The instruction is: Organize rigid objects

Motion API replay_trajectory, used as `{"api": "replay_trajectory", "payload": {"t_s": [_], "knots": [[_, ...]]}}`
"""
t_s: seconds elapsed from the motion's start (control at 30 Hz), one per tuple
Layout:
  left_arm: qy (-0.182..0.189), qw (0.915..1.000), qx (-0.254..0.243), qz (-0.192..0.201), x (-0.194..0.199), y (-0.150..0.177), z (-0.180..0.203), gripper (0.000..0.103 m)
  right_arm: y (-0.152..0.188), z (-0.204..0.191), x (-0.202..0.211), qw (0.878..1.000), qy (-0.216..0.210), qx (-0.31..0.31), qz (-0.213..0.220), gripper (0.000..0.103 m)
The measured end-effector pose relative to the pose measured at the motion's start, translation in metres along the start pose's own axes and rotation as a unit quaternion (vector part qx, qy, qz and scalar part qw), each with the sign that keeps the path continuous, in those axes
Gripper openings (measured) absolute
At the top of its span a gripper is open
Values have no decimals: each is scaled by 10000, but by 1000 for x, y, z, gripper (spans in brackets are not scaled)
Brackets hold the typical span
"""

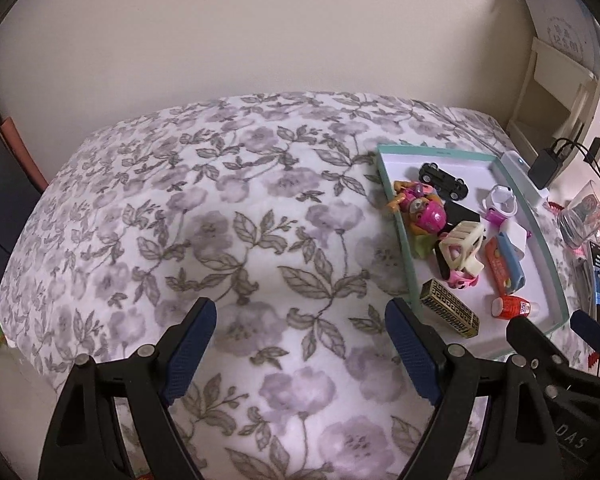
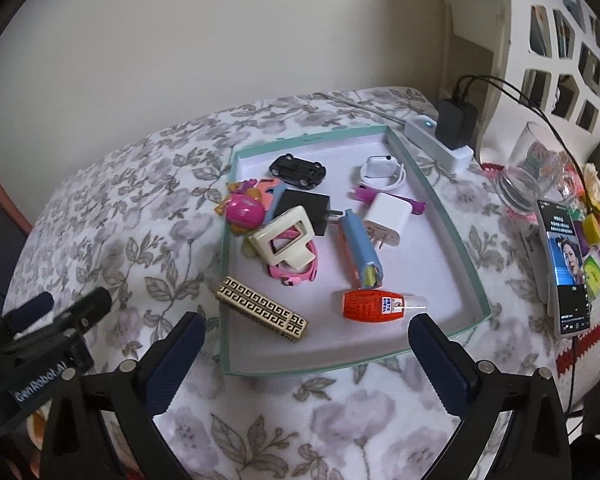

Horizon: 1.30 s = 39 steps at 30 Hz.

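Note:
A teal-rimmed white tray [image 2: 312, 134] lies on the floral bedspread [image 2: 148, 208]. In it are a black toy car [image 2: 298, 170], a pink toy figure [image 2: 242, 210], a cream claw clip [image 2: 286, 244], a gold-and-black patterned box [image 2: 262, 308], an orange bottle [image 2: 374, 304], a blue case [image 2: 358, 248] and a white charger [image 2: 388, 218]. My right gripper [image 2: 306, 356] hangs open over the tray's near edge, with nothing between its fingers. My left gripper [image 1: 300, 344] is open over bare bedspread, left of the tray [image 1: 404, 252], and holds nothing.
Right of the tray stand a clear glass [image 2: 528, 178], a lit phone [image 2: 568, 272] and a white power strip [image 2: 440, 140] with a black adapter and cables. A white lattice shelf [image 2: 560, 40] rises behind. A wall [image 2: 220, 40] backs the bed.

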<state>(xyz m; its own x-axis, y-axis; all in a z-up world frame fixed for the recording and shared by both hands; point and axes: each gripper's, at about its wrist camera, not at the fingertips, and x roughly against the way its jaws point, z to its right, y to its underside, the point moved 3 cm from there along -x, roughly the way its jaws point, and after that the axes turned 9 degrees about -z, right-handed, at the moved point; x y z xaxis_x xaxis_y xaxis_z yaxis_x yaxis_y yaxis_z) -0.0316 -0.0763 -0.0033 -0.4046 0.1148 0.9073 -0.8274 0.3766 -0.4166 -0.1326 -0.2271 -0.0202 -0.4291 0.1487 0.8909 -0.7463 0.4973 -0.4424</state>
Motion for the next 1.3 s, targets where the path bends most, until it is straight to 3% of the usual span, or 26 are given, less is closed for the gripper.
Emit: {"api": "replay_trajectory", "payload": {"t_s": [0.33,1.3], "knots": [[-239,9997,14,97,14,5,-18,87,6,-8,7,9998,51,120,140,103],[-362,9993,16,-13,9,4,-22,87,9,-9,20,9989,136,145,426,103]]}}
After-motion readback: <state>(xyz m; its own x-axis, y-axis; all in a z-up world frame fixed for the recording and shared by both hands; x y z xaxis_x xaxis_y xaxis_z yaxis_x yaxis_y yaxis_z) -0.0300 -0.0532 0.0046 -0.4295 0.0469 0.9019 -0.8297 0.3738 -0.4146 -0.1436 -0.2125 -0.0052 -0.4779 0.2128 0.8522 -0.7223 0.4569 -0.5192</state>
